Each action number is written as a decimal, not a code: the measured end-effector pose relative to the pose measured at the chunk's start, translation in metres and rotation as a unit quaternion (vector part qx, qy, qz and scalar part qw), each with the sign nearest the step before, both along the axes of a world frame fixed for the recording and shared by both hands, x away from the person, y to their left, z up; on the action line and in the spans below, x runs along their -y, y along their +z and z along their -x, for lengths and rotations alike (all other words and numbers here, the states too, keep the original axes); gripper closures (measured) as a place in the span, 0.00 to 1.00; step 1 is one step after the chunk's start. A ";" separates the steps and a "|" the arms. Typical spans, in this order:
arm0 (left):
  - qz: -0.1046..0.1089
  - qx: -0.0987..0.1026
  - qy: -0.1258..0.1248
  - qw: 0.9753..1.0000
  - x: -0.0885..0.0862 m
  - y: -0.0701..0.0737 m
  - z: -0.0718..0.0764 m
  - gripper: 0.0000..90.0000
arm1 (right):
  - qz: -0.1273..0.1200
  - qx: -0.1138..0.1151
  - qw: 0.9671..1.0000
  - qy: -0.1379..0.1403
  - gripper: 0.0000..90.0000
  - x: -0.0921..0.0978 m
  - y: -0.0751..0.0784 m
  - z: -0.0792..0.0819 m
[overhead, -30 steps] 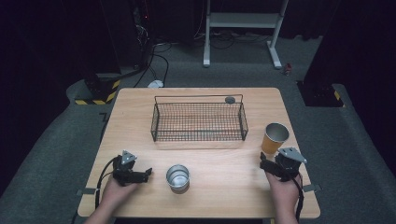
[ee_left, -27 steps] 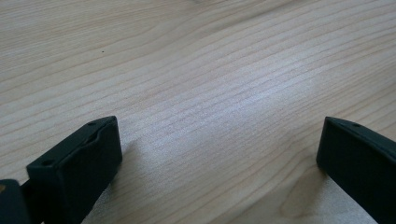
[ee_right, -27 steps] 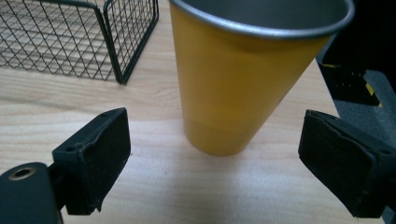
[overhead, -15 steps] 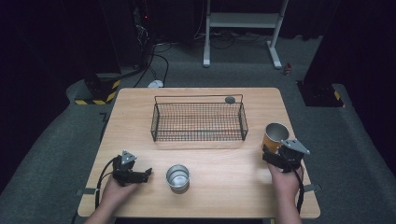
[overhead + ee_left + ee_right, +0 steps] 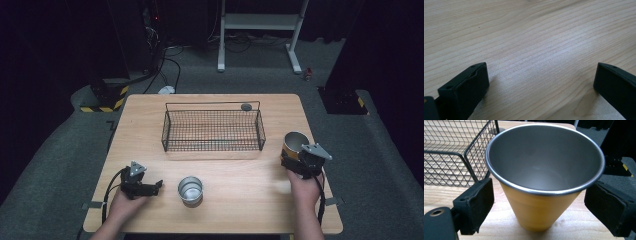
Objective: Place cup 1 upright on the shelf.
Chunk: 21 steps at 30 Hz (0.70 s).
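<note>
You are bracketing the orange cup (image 5: 541,202) near the bench's right edge with the wide-open right hand-held gripper (image 5: 539,205), so be squeezing below the rim, evenly.

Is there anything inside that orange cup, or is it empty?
Empty: the right gripper view looks straight into the upright orange cup and shows bare metal down to its bottom.

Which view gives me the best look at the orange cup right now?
The right gripper view: the orange cup stands upright between the right gripper's open jaws, steel inside plain. The high view shows it small, partly behind that gripper, beside the wire basket.
</note>
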State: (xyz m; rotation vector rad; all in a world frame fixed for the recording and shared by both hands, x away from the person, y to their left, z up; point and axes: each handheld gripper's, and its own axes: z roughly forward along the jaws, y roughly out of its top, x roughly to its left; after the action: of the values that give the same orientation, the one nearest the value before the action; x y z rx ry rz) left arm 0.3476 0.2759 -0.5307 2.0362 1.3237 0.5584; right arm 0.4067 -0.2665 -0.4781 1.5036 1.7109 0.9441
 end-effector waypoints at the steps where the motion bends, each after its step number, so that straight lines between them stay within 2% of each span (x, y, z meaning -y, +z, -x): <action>1: 0.000 0.000 0.000 1.000 0.000 0.000 0.000 0.00 | -0.002 0.001 1.000 0.001 0.10 0.000 0.000 0.000; 21: 0.000 -0.001 -0.001 1.000 0.000 0.000 0.000 0.00 | -0.018 0.009 1.000 0.002 0.10 0.003 -0.003 -0.010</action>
State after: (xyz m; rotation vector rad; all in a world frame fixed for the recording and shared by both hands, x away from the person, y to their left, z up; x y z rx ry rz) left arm 0.3477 0.2759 -0.5306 2.0383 1.3231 0.5569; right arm 0.4165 -0.2692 -0.4813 1.5098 1.6930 0.9933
